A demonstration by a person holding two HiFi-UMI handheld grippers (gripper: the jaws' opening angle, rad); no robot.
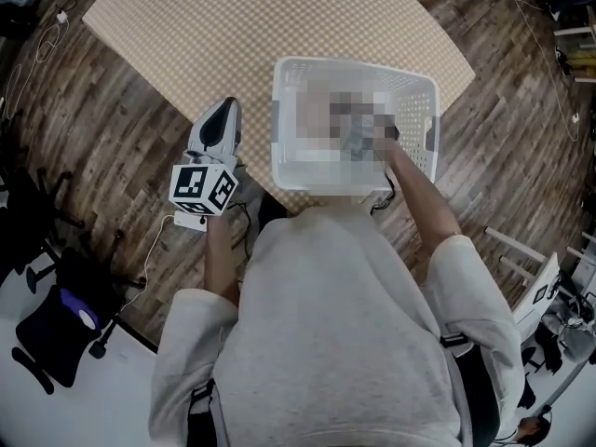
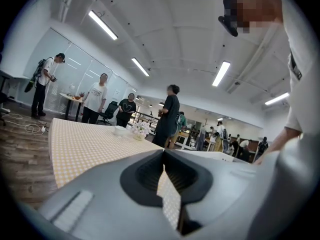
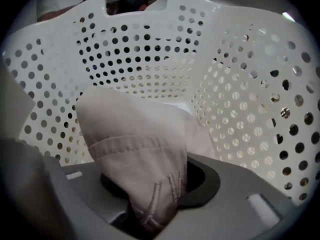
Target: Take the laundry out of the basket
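Right gripper [image 3: 152,194], pads: pinched on a bunched fold of a pale pinkish garment [image 3: 132,129], with a stitched hem edge drawn down into the throat between the jaws. Hold taken on a gathered hump near a seam, not on a single layer.

Handling, as a judgement:
- Soft, limp and light, with no shape of its own. Likely to drape and trail once lifted.
- Matte woven cloth, not slippery by the look and not fragile.
- Best hold probably a thick bunch or the hem line, as taken. A thin single layer more apt to slide out.
- Possible snag of trailing cloth on the basket rim, so a high lift called for.

Garment relative to the pads: caught between them at the pinch, the rest mounded ahead of and above the jaws. All of it inside the basket [image 3: 240,84], close to the perforated white wall, with the handle cut-out on the far wall beyond. More laundry underneath: cannot tell.

Left gripper [image 2: 164,176]: pads together at the tips, only a thin slit lower down, nothing held. Outside the basket, near its left side in the head view, aimed roughly level across the checked tablecloth [image 1: 233,26]. Marker cube [image 1: 203,187] on the person's side of the basket.

Beyond the basket: wood-pattern floor and people standing far off.

Stage, judged: hold made, lift-out not yet done.
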